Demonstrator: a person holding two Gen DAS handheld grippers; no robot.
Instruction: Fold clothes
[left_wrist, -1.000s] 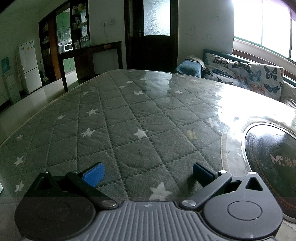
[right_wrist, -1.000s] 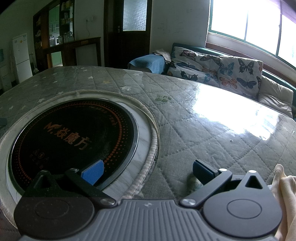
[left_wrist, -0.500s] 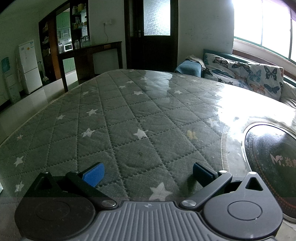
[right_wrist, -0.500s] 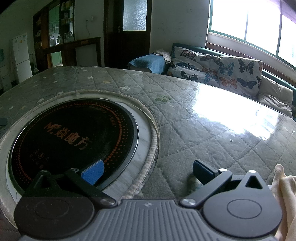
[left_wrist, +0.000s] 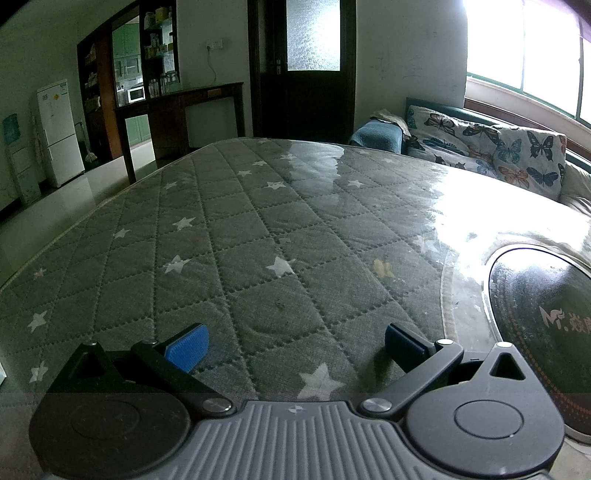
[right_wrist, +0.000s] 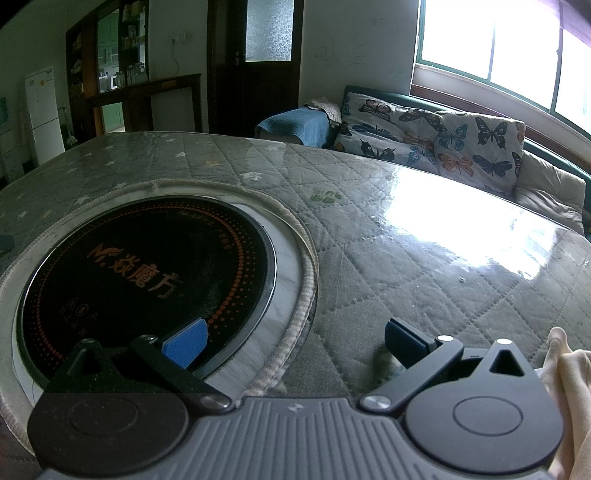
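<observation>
Clothes are missing from the left wrist view: the left gripper (left_wrist: 295, 347), jaws spread and gripping nothing, is hovering over the quilted table cover (left_wrist: 258, 229). In the right wrist view, the right gripper (right_wrist: 293, 341), likewise spread, is waiting just beside pale cloth (right_wrist: 570, 373) at the edge, probably the garment awaiting pickup.

colours and patterns we see

we see a grey-green quilted cover (left_wrist: 258, 236) stitched in diamonds and dotted with white stars. the round black cooktop (right_wrist: 147, 266) carries orange lettering and a ring of orange dots. our gripper pads (left_wrist: 187, 347) are blue on black arms. the sofa cushions (right_wrist: 443, 140) show butterflies on pale cloth, beside a blue throw (right_wrist: 295, 125). a cream garment (right_wrist: 569, 373) sits at the right edge.
</observation>
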